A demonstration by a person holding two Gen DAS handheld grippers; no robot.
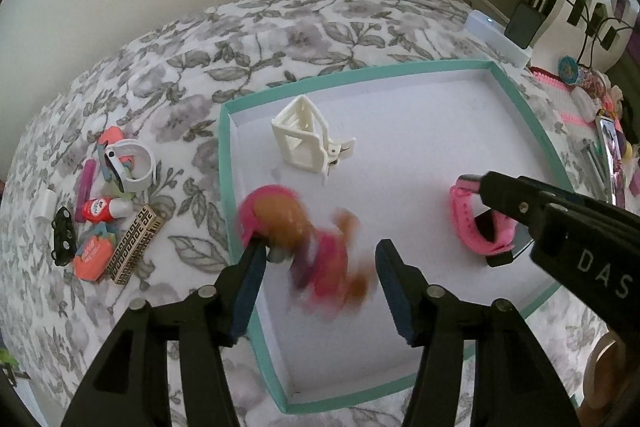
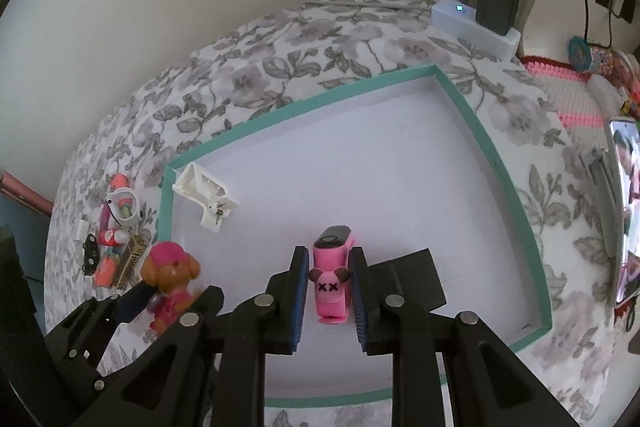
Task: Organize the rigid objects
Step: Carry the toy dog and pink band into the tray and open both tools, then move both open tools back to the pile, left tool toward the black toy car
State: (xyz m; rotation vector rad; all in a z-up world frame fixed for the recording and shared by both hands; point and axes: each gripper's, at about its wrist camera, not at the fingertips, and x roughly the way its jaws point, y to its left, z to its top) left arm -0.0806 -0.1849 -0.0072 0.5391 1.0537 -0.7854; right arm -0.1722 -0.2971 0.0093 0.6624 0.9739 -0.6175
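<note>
Toy dog [image 1: 316, 247]: small hard plastic figure, brown with pink cap and suit; light, likely slippery, best pinched across the body.
Where: over the teal-rimmed tray [image 1: 224, 163], near its left edge.
Left gripper [image 1: 320, 287]: jaws apart, toy loose between them.
Right gripper [image 2: 330, 291]: parted, flanking the pink watch [image 2: 332, 267].
Nearby: white clip [image 1: 308, 139].

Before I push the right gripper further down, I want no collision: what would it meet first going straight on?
The pink watch, standing between the fingers of the right gripper, then the tray floor under it; depth is unclear.
</note>
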